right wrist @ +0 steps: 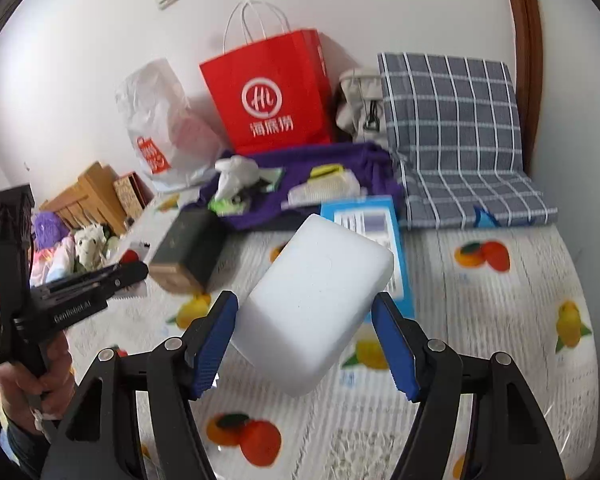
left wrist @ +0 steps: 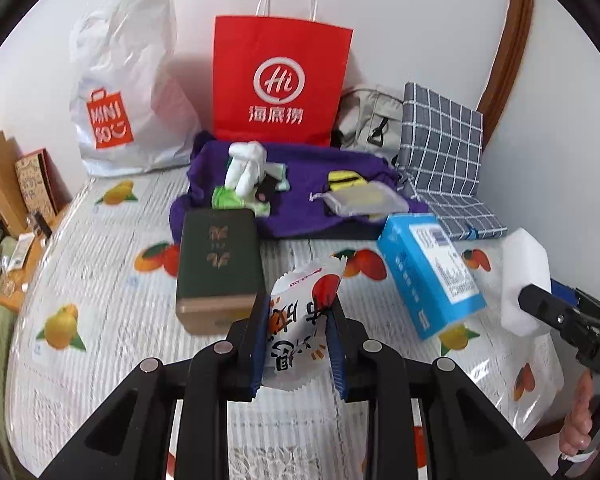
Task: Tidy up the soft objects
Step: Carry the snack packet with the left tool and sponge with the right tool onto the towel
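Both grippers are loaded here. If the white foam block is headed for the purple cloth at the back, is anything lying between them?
Yes. The white foam block, clamped in the right gripper, has the blue box lying directly ahead of it, at the near edge of the purple cloth. The dark green box sits off to the left, clear of that line.

"MINISO" on white bag (left wrist: 116,92); "Hi" on red bag (left wrist: 280,80)

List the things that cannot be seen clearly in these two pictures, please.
- Snack packet, left wrist view: lower part hidden by the left gripper's pads.
- White foam block, right wrist view: sides covered by the right gripper's pads.
- Blue box, right wrist view: blurred, partly behind the block.
- Red bag: contents hidden.
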Demonstrator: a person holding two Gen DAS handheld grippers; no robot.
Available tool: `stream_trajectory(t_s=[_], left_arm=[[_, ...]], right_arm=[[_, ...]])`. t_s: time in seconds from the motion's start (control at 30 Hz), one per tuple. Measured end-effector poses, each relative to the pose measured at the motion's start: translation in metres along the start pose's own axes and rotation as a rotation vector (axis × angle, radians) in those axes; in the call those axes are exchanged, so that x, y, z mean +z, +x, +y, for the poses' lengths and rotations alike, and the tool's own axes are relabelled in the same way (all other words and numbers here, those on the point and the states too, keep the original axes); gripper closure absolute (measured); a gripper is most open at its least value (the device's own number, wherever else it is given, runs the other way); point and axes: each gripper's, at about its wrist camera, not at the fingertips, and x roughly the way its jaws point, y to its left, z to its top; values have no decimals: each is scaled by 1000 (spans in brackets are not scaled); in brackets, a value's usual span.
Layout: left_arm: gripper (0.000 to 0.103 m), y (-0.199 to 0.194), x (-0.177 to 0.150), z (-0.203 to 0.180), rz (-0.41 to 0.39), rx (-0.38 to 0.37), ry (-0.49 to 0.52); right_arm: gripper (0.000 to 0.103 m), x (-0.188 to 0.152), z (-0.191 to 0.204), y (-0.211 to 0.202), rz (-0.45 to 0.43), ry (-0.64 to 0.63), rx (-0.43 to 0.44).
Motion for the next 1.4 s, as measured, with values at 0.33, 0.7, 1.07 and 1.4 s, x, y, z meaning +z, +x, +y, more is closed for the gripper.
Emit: stream_trajectory(t_s=[0.33,0.7,1.07,1.4], left_arm=[[77,8,37,11,-41,11,15],[77,35,80,22,-60,36,40],[77,53,112,22,-76,66,75],[77,66,132,18,-94,83,99]], right_arm=[[34,46,18,19,-26,-61,-25],[34,86,9,60,-28,-63,-52],[34,116,2,98,-11,-80,-53],[34,142,0,115,-26,-81,-33]])
